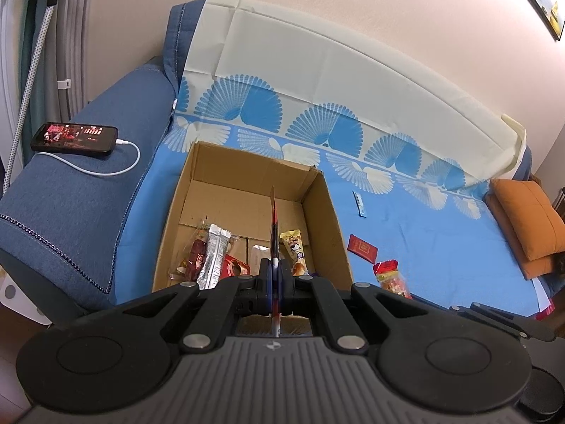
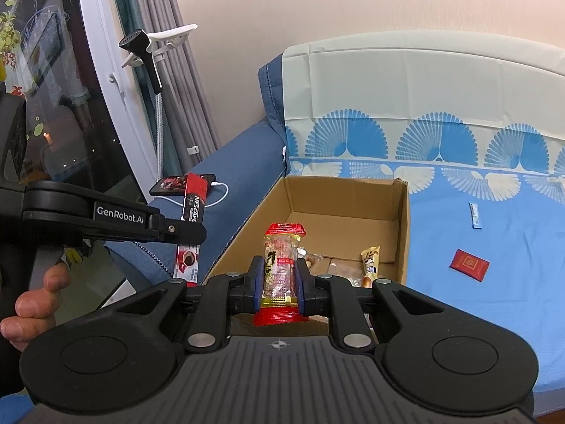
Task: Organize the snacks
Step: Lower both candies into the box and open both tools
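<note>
An open cardboard box [image 1: 319, 208] stands on the blue sofa cover and holds several wrapped snacks [image 1: 212, 258]. My left gripper [image 1: 274, 275] is shut on a thin red Nescafe sachet [image 1: 273, 226], seen edge-on, above the box's near edge; the sachet shows flat in the right wrist view [image 2: 192, 208]. My right gripper [image 2: 279, 279] is shut on a red-and-clear snack pack [image 2: 280, 265], held upright before the box [image 2: 400, 219]. A red packet [image 1: 362, 247] and a small blue sachet [image 1: 359, 203] lie on the cover right of the box.
A phone [image 1: 74, 137] on a white cable lies on the blue sofa arm at left. An orange cushion [image 1: 529, 222] sits at the far right. A garment steamer [image 2: 141, 49] and curtains stand by the window at left.
</note>
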Demonstrator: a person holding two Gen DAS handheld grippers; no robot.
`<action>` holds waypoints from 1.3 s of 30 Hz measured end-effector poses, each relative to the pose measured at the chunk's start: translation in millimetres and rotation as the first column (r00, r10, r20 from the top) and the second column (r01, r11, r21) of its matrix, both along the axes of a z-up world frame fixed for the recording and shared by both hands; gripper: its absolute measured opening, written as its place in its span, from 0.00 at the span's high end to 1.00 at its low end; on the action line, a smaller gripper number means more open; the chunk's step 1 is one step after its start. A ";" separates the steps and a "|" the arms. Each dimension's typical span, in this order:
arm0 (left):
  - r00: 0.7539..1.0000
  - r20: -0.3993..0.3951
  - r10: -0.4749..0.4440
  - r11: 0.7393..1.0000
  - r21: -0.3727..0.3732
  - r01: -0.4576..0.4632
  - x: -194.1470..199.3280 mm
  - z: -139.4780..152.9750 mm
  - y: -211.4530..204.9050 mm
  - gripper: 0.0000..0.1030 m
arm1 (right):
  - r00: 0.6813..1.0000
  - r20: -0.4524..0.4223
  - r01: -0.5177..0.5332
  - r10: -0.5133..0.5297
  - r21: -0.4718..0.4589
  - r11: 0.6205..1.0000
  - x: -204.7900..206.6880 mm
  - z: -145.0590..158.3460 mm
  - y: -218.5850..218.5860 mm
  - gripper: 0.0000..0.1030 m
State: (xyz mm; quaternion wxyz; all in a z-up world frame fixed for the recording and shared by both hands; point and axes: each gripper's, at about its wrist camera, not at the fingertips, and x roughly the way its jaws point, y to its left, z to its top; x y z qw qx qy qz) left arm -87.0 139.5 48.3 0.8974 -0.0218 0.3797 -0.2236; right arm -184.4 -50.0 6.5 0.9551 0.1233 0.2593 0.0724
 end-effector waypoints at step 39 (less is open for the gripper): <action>0.999 -0.037 0.019 1.000 0.001 -0.019 64.2 -16.2 -19.0 0.98 | 0.998 -0.065 0.014 -0.012 0.025 1.000 54.3 -15.4 -7.3 0.81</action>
